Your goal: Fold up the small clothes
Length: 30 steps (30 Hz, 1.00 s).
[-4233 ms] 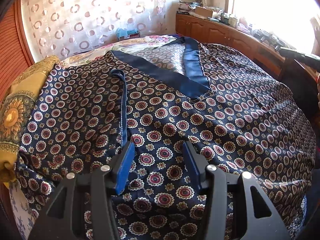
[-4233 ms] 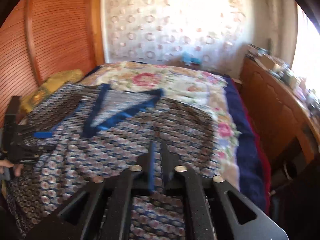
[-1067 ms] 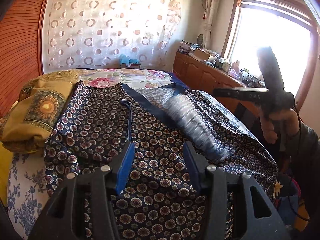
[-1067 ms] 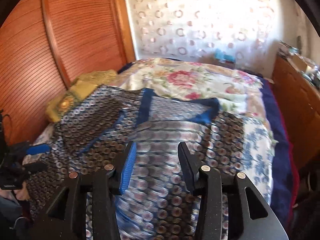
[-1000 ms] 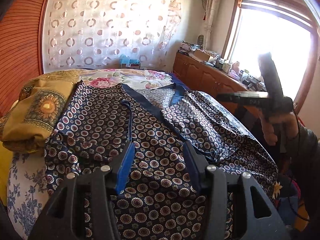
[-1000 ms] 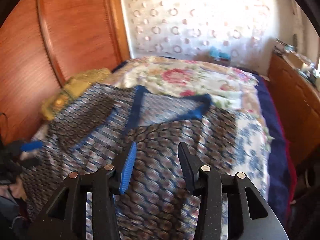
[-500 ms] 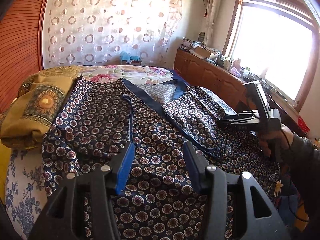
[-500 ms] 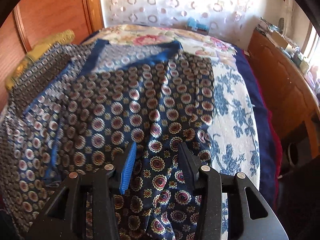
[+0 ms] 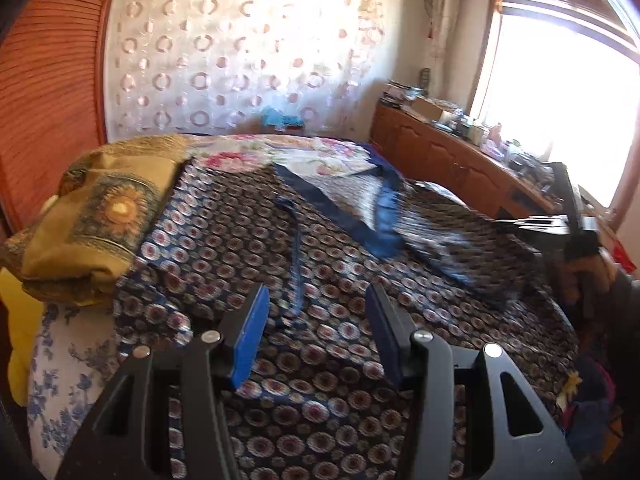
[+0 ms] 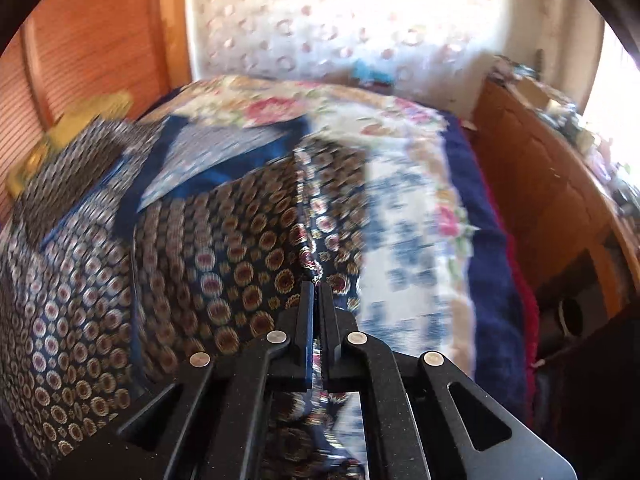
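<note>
Item: patterned garment (image 9: 248,240), spread mostly flat across the bed (image 10: 416,216), folding barely begun. My right gripper (image 10: 316,292) is clamped on its edge at 6 o'clock. My left gripper (image 9: 316,316) hangs above it, apart and empty; all folds remain.

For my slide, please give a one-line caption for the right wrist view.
Right gripper shut on an edge of the patterned garment spread over the floral bedspread.

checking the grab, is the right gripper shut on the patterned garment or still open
Shut on it: the right gripper has its jaws together with a ridge of the patterned garment pinched between them.
</note>
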{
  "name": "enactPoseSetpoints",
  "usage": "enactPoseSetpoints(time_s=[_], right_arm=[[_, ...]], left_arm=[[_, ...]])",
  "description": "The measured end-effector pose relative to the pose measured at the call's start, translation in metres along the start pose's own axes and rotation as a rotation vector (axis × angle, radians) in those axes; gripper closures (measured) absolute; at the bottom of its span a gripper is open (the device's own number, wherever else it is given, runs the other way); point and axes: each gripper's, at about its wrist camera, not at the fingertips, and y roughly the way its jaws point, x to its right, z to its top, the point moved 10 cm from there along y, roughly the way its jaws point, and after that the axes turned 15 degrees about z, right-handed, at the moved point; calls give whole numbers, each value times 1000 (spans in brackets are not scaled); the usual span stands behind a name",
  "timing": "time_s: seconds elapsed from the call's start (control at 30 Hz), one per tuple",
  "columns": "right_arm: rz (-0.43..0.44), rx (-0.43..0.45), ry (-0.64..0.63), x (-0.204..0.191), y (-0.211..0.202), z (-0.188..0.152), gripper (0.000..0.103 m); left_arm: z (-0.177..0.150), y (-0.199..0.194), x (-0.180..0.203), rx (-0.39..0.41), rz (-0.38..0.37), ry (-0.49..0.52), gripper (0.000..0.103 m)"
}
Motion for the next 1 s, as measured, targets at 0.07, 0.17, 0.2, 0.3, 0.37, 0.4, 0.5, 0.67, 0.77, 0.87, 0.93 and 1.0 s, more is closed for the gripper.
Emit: enactPoseSetpoints(time_s=[0.07, 0.17, 0.2, 0.3, 0.37, 0.4, 0.5, 0.67, 0.77, 0.87, 0.93, 1.0], right_arm=[[-43, 5, 17, 18, -7, 2, 103], [-88, -11, 46, 41, -8, -1, 103], [-97, -21, 60, 48, -6, -5, 103], [-116, -40, 65, 58, 1, -9, 103], [-129, -40, 73, 65, 4, -5, 101], [-118, -36, 83, 67, 6, -4, 98], [-61, 1, 107, 75, 10, 6, 67], [20, 25, 110, 78, 26, 26, 60], [45, 47, 98, 74, 31, 44, 60], [78, 58, 90, 69, 39, 58, 58], [99, 53, 80, 65, 48, 65, 56], [103, 43, 67, 60, 56, 69, 55]], left_arm=[[6, 2, -7, 22, 20, -10, 53], [14, 6, -14, 27, 16, -25, 53], [17, 9, -17, 22, 16, -24, 53], [28, 19, -29, -14, 16, -16, 53], [33, 23, -34, -31, 17, -12, 53], [37, 26, -37, -34, 27, -1, 53], [48, 35, -47, -30, 58, 56, 53], [65, 54, -63, -52, 58, 75, 53], [74, 66, -72, -62, 85, 98, 53], [80, 84, -75, -94, 97, 123, 53], [84, 101, -77, -127, 104, 138, 53], [85, 112, -75, -147, 107, 151, 53]])
